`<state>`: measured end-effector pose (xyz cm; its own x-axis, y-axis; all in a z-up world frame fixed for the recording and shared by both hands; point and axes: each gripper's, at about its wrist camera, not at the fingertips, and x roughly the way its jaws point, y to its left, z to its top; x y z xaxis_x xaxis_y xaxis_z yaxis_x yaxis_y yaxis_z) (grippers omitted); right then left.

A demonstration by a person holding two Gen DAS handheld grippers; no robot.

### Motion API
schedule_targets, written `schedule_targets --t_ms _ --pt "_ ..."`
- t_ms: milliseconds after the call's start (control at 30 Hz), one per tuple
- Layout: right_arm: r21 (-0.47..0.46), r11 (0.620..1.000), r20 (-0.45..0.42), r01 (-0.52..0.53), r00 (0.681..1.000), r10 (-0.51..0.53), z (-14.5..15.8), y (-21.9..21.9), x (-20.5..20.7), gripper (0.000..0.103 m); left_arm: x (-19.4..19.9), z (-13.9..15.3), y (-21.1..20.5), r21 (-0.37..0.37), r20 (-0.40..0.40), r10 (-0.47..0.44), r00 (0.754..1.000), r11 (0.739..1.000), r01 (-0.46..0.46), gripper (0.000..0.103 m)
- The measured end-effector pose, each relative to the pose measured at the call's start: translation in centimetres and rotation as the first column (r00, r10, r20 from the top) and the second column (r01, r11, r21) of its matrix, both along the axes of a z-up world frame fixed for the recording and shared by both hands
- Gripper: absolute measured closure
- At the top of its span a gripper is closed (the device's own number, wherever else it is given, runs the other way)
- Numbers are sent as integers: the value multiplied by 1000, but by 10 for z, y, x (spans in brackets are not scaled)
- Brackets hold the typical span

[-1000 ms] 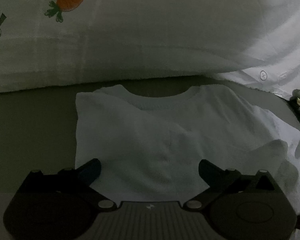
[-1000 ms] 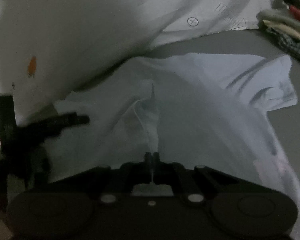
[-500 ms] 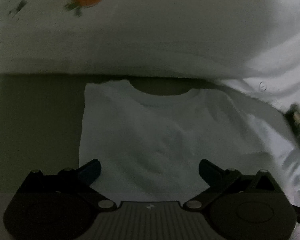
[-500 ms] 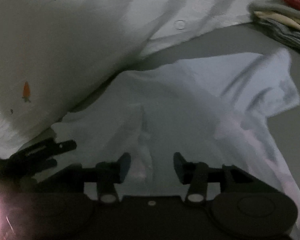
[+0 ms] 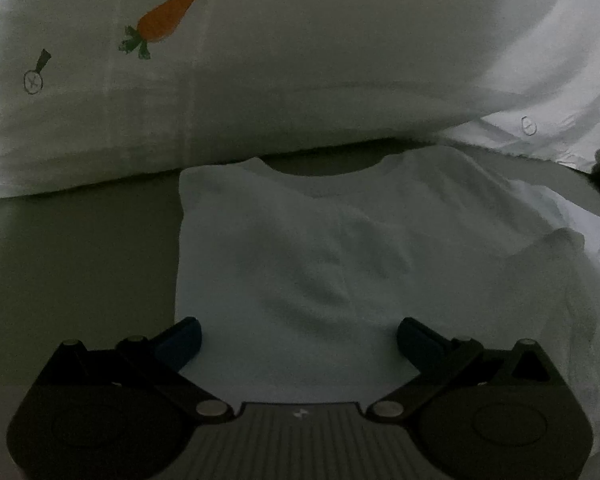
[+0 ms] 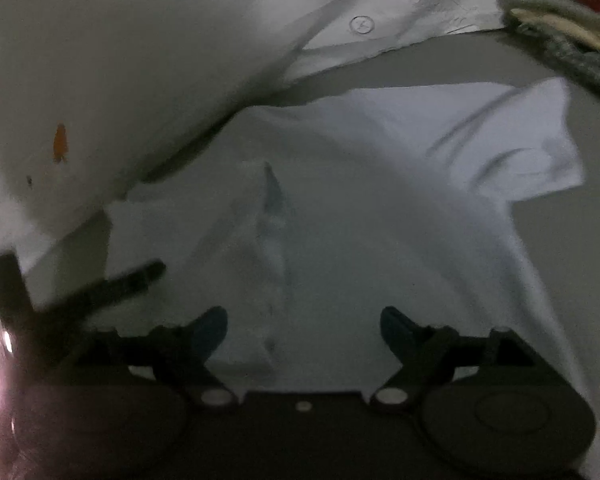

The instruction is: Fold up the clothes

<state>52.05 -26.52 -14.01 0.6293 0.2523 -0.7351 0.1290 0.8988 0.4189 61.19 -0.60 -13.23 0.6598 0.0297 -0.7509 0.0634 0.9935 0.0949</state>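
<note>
- A large white pillow (image 5: 300, 60) printed with an orange carrot (image 5: 166, 20) lies along the far side of the grey bed (image 5: 72, 248), just behind the collar of the white T-shirt (image 5: 320, 248).
- The T-shirt lies flat on the bed, neck hole far; its left side is folded in to a straight edge and its right sleeve (image 6: 532, 136) spreads out to the right.
- A pile of folded clothes (image 6: 560, 20) sits at the far right.
- The left hand-held gripper (image 5: 298, 334) is released, jaws wide over the shirt's near hem, gripping nothing.
- The right hand-held gripper (image 6: 304, 326) is opening, a raised crease of the shirt between the fingers, pads clear of it.
- No readable writing; only small circle marks on the bedding.
</note>
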Motion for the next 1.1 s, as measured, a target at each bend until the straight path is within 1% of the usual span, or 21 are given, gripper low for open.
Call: schedule_targets --t_ms 67,100,167,233,300,400,433,500,567,600,633,667,700,733,767,833,867,933,967,1033,1100 --pt "-77 997 -1 -3 1000 3 7 -3 -23 13 2 6 -3 5 -59 36 998 999 -35 0" --pt "-111 994 -4 -4 1000 3 9 -4 -33 10 0 10 -4 4 -86 49 995 999 -49 0" --pt "-171 985 -4 3 1000 -4 15 -5 -59 7 -12 16 -7 -20 -109 56 993 998 -58 0" --pt "-199 980 -2 29 1000 -30 19 -10 -88 6 -35 24 -10 -58 -109 62 992 996 -69 0" --pt "-201 977 -5 67 998 -70 22 -14 -114 5 -64 28 -15 -104 -131 58 990 992 -72 0" --pt "-201 974 -29 103 993 -111 20 -19 -146 5 -110 25 -29 -135 -180 3 984 990 -28 0" --pt "-225 968 -43 110 992 -122 19 -19 -155 6 -126 22 -36 -117 -185 -20 982 993 -2 0" --pt "-264 957 -56 118 989 -137 19 -21 -174 6 -158 17 -53 -41 -174 -75 982 997 69 0" --pt "-266 956 -56 122 988 -142 21 -26 -189 7 -184 15 -67 13 -174 -128 976 991 132 0" --pt "-264 956 -56 130 987 -150 22 -29 -195 7 -195 16 -73 33 -168 -139 976 989 147 0" --pt "-255 958 -60 129 987 -148 22 -34 -199 7 -201 18 -77 38 -165 -130 978 990 138 0" --pt "-247 961 -62 129 987 -148 21 -39 -202 7 -204 19 -79 33 -182 -118 976 991 126 0" --pt "-241 961 -61 133 987 -152 20 -46 -202 9 -206 21 -82 22 -202 -109 973 993 115 0" --pt "-230 964 -58 134 987 -151 19 -53 -202 14 -207 23 -86 15 -210 -99 973 994 104 0" --pt "-214 968 -54 133 988 -148 17 -62 -199 16 -207 27 -90 12 -211 -88 974 996 93 0" --pt "-166 978 -40 125 990 -133 13 -79 -193 25 -206 33 -100 13 -203 -78 976 997 82 0" --pt "-146 983 -33 111 993 -117 10 -90 -187 28 -205 36 -110 18 -194 -67 979 997 72 0" --pt "-119 989 -27 89 995 -93 5 -111 -174 45 -201 40 -130 27 -187 -41 981 999 46 0" --pt "-111 991 -26 81 996 -84 2 -122 -167 46 -199 41 -143 24 -186 -36 982 999 41 0" --pt "-95 992 -6 81 997 -81 -1 -145 -154 52 -194 43 -171 18 -179 -66 982 997 71 0" --pt "-104 991 20 81 997 -80 -3 -165 -144 56 -184 39 -208 42 -165 -128 978 990 137 0"
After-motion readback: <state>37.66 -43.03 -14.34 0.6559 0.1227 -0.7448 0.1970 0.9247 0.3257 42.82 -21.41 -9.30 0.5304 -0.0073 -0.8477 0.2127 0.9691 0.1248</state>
